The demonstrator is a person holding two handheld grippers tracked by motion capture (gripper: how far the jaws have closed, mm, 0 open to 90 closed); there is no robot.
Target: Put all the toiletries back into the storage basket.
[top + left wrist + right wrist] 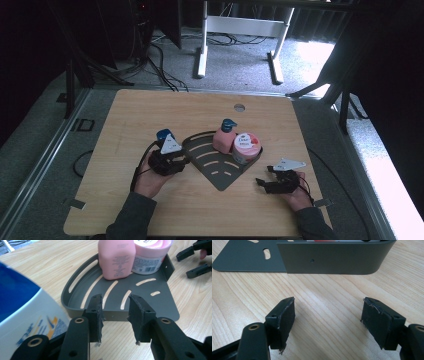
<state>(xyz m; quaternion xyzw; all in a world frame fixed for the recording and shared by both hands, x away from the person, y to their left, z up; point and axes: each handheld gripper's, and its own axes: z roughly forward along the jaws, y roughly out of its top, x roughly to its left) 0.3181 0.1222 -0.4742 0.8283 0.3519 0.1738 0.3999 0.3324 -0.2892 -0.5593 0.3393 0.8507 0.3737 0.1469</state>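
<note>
A dark grey slotted corner tray (220,172) lies mid-table. At its back stand a pink pump bottle with a blue top (222,139) and a pink-lidded jar (246,147). My left gripper (183,161) is at the tray's left rim. In the left gripper view it (115,307) is open with nothing between the jaws, facing the tray (150,305), the pink bottle (117,260) and the jar (150,257). A blue and white container (22,307) stands close on its left, also seen from above (164,134). My right gripper (261,184) is open, empty (328,312), over bare wood before the tray's wall (332,260).
The wooden table (125,120) has a round cable hole (239,107) near its far edge. In the left gripper view the right gripper's jaws (195,260) show beyond the tray. A white desk frame (240,30) and floor cables lie past the table.
</note>
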